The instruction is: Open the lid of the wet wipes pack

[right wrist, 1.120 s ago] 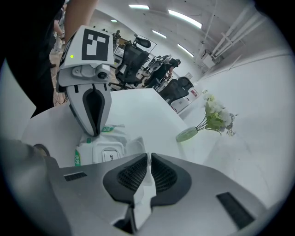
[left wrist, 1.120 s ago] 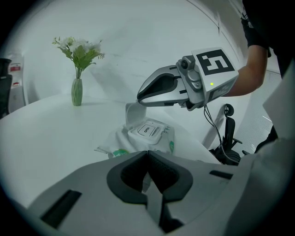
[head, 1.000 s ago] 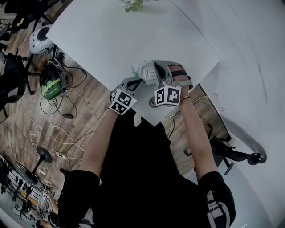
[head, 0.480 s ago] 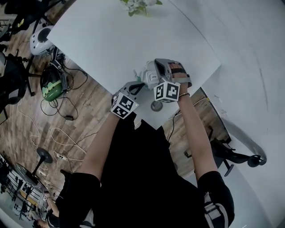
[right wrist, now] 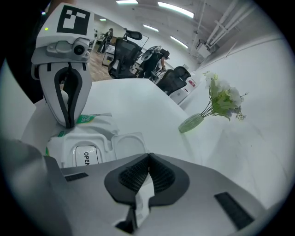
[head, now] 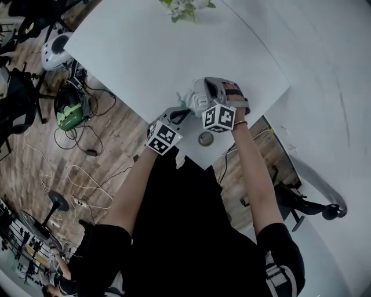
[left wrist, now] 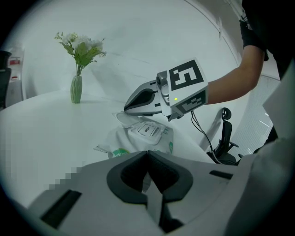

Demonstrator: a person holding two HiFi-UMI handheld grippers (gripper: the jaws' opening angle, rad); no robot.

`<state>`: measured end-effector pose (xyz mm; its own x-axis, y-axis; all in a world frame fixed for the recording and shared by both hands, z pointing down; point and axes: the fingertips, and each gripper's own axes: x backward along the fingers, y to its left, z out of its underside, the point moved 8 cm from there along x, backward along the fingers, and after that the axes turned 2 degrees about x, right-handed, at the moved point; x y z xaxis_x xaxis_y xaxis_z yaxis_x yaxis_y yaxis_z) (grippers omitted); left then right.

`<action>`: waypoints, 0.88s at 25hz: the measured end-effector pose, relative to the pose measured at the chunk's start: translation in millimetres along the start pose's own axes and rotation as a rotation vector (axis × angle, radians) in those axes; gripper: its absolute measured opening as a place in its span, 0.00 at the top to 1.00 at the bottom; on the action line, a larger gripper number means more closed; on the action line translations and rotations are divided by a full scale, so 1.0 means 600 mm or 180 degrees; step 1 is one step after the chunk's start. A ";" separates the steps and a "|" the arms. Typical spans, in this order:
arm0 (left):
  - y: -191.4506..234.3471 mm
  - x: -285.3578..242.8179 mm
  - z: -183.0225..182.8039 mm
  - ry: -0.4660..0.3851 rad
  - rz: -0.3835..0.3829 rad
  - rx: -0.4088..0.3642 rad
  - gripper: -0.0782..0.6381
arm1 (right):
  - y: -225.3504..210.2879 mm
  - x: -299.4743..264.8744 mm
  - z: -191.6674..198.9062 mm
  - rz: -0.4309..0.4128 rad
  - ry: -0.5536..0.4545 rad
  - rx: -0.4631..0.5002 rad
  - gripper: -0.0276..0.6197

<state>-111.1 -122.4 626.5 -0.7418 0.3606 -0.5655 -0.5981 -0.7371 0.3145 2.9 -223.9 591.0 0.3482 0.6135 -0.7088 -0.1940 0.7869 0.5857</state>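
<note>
Between the just-closed jaws of the right gripper sits the edge of the lid; its hinge lies leftward, toward the left gripper, clamped on the wet wipes pack.

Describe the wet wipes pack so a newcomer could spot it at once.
On the white table, look at the near corner, opposite the vase of flowers. The wet wipes pack lies there. It is a soft white pouch with green print, and its plastic lid is flipped back beside an OPEN sticker.
</note>
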 end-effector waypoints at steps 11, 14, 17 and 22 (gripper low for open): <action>-0.012 0.015 -0.024 -0.0016 -0.0093 0.0206 0.86 | -0.013 0.062 0.009 0.0065 -0.0064 -0.0161 0.93; -0.025 0.030 -0.035 -0.0078 -0.0135 0.0210 0.86 | -0.008 0.088 0.014 0.0072 -0.0077 -0.0200 0.93; -0.040 0.050 -0.046 -0.0136 -0.0202 0.0163 0.86 | 0.001 0.116 0.018 0.0065 -0.0092 -0.0317 0.93; -0.070 0.087 -0.069 -0.0272 -0.0348 0.0079 0.86 | 0.017 0.165 0.029 0.0033 -0.0118 -0.0490 0.93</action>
<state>-112.2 -96.6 552.0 -0.6942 0.4861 -0.5309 -0.6834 -0.6767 0.2739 51.2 -156.4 533.5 0.3784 0.6209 -0.6865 -0.3351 0.7832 0.5237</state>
